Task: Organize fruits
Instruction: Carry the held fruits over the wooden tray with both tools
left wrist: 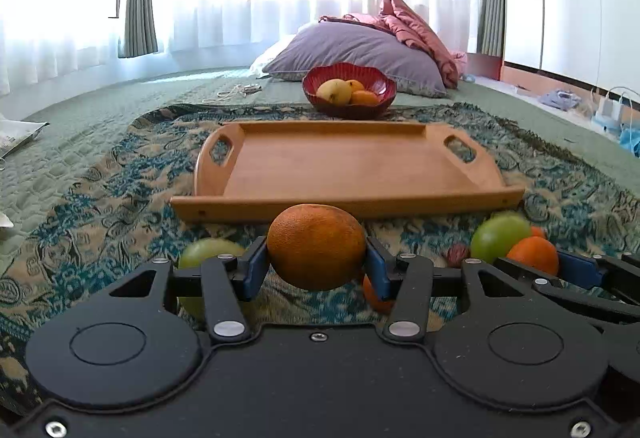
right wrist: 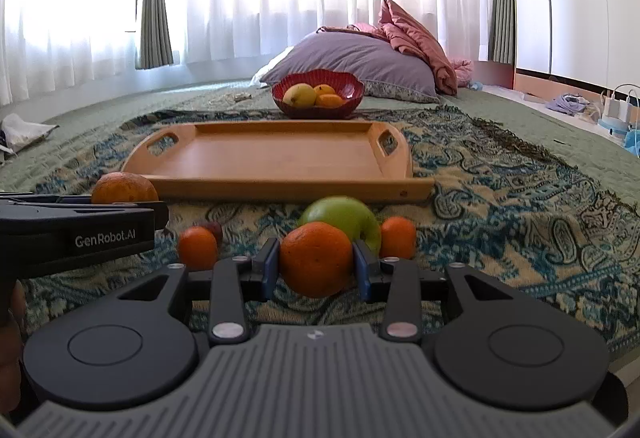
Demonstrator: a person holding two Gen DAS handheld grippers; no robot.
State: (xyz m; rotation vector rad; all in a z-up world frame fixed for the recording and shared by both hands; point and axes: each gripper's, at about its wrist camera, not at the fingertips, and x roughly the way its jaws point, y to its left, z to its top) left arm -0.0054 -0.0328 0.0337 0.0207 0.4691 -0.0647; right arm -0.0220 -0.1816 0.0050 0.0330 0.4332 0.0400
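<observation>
Left gripper [left wrist: 316,270] is clamped on a big orange [left wrist: 316,246], blue pads [left wrist: 256,270] pressed to both sides, dead centre low in the left view. The same orange [right wrist: 124,189] shows at mid left of the right view, above the left gripper's body.

Right gripper [right wrist: 316,270] is clamped on a tangerine [right wrist: 316,258], centre low in the right view. In the left view it [left wrist: 534,254] sits at lower right, against the right gripper's blue pad.

Green apple [right wrist: 344,217] is just behind the tangerine, touching or nearly so; can't tell which. Second green apple [left wrist: 208,252] is left of the left gripper, partly hidden, blurred.

Two more small oranges on the blanket [right wrist: 520,205]: one [right wrist: 398,237] right of the apple, one [right wrist: 197,248] left of centre with a dark reddish fruit [right wrist: 214,230] behind it.

Wooden tray [right wrist: 280,183] is mid-frame, beyond the fruits. Red bowl [right wrist: 352,93] sits behind the tray, upper centre, holding a yellow fruit [right wrist: 300,95] and oranges. Grey pillow [right wrist: 360,57] behind the bowl.
</observation>
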